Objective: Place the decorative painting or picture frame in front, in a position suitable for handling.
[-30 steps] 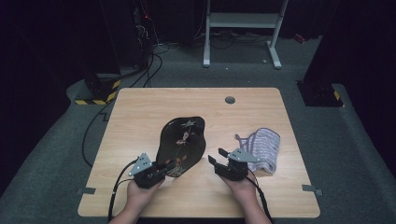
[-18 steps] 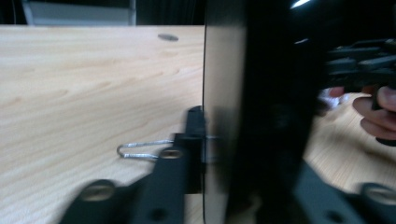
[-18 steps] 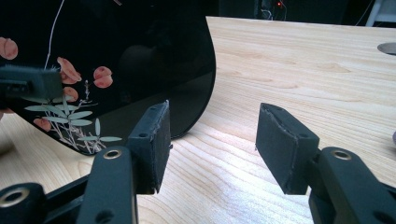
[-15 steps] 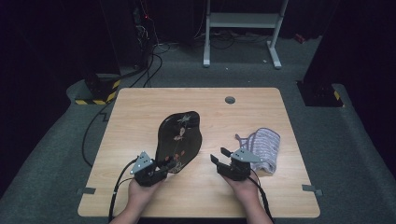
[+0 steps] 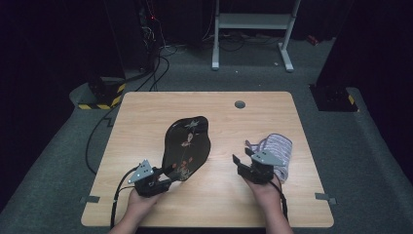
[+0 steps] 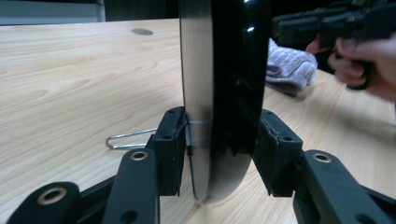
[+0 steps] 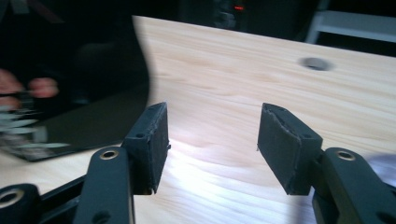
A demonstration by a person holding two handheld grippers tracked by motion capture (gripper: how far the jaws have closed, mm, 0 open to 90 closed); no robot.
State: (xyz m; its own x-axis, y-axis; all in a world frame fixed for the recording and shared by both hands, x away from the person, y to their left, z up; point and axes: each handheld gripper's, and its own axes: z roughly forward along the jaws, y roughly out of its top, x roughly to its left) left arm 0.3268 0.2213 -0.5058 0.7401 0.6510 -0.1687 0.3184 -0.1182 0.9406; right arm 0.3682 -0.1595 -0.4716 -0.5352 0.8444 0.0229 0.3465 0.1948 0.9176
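Observation:
A black lacquered plate (image 5: 186, 146) with a painted figure stands on its edge on the wooden table (image 5: 146, 117), propped by a thin wire stand (image 6: 126, 137). My left gripper (image 5: 168, 178) is at its lower rim. In the left gripper view the plate (image 6: 233, 70) rises between the jaws of my left gripper (image 6: 222, 149), which have just been opening. The left pad is against the rim and a gap shows at the right pad (image 6: 273, 154). My right gripper (image 5: 243, 157) hovers open over bare table beside a striped cloth (image 5: 277, 151), with nothing between the jaws of the right gripper (image 7: 212, 140).
The folded cloth (image 6: 289, 70) lies at the right edge of the table. A round cable hole (image 5: 239, 104) sits near the far edge. A dark floor with cables (image 5: 160, 63) and a white frame (image 5: 253, 22) lie beyond the table.
The left jaws have spread apart around the plate's lower rim. The right gripper has lifted slightly. The plate has stayed upright in about the same spot.

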